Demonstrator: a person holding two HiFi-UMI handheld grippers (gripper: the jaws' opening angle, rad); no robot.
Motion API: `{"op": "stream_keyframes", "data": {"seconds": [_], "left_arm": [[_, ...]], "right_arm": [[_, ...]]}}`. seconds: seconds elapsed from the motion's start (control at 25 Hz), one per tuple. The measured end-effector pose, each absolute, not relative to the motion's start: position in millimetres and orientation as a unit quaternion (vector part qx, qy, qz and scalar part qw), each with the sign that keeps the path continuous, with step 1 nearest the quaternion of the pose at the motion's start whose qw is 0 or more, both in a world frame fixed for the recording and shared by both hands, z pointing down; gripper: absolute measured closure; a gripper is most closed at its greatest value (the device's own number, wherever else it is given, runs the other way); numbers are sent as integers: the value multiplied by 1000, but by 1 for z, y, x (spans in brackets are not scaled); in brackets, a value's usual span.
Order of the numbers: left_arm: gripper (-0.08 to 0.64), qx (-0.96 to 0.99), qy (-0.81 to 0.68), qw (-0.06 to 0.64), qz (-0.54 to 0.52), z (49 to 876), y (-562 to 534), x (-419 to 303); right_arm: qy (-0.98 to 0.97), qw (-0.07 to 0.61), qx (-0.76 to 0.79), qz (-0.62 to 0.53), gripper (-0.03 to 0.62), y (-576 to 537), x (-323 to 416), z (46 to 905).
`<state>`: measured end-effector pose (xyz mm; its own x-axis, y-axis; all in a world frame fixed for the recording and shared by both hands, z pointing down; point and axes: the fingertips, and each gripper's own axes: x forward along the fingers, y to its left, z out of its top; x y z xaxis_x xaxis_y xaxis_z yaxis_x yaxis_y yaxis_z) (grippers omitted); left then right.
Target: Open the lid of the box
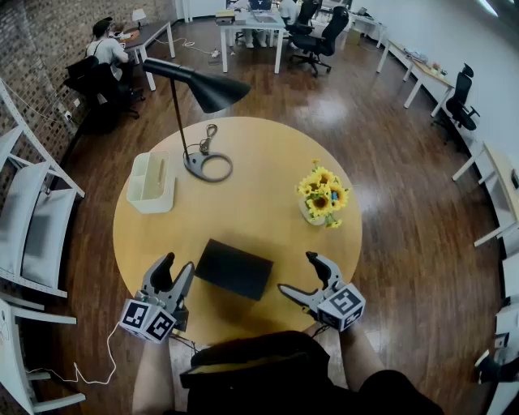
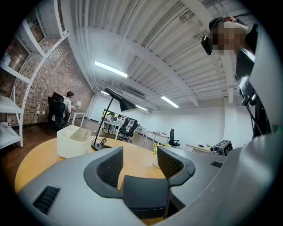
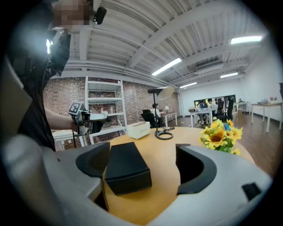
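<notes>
Two claws at near edge of round worktop [image 1: 259,203], one either side of box [image 1: 233,268], both spread wide, pinching nothing. Left claw [image 1: 177,263] just beside box's near-left corner. In left gripper view, dark box corner [image 2: 146,194] low in gap between jaws; jaws well apart, not closed on it, contact not clear. Right claw [image 1: 297,272] just right of box, strip of bare wood between. In right gripper view, box [image 3: 126,167] ahead, close against jaw on that view's left side, other jaw well off it. Box black, rectangular, flat on worktop, lid shut, lying askew between claws.

Beyond box to right: sunflowers [image 1: 323,194] in small pot. Beyond box to left: white organiser tray [image 1: 150,182] near worktop's rim. Straight behind box, further back: black desk lamp [image 1: 211,89], ring base on worktop beside tray, shade on tall stem. Left of box, off worktop: white chairs [image 1: 32,219]. Far beyond box: office desks [image 1: 251,24], dark swivel seats, person [image 1: 105,49] seated at desk by brick wall.
</notes>
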<state>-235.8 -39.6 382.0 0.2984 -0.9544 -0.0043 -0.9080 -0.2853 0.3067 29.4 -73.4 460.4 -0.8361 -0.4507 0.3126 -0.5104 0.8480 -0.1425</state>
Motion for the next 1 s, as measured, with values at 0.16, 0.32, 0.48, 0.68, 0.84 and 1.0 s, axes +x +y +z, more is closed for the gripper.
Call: {"op": "stream_keyframes", "data": {"seconds": [0.16, 0.32, 0.48, 0.68, 0.84, 1.0], "left_arm": [[304, 800, -575, 143, -89, 390, -56, -230], [304, 809, -562, 163, -63, 404, -60, -219], [304, 811, -558, 170, -45, 416, -61, -213], [304, 816, -548, 181, -17, 431, -58, -208], [304, 820, -541, 188, -6, 443, -56, -209], [304, 826, -530, 192, -2, 450, -60, -208]], "right_arm": [[-957, 166, 209, 116, 58, -70, 16, 482], [-958, 204, 172, 107, 3, -55, -1, 510], [-959, 213, 152, 104, -26, -51, -17, 537], [-965, 207, 140, 83, -26, -59, -29, 566], [-967, 206, 134, 66, -26, -56, -38, 575], [-972, 198, 119, 36, -28, -54, -45, 578]]}}
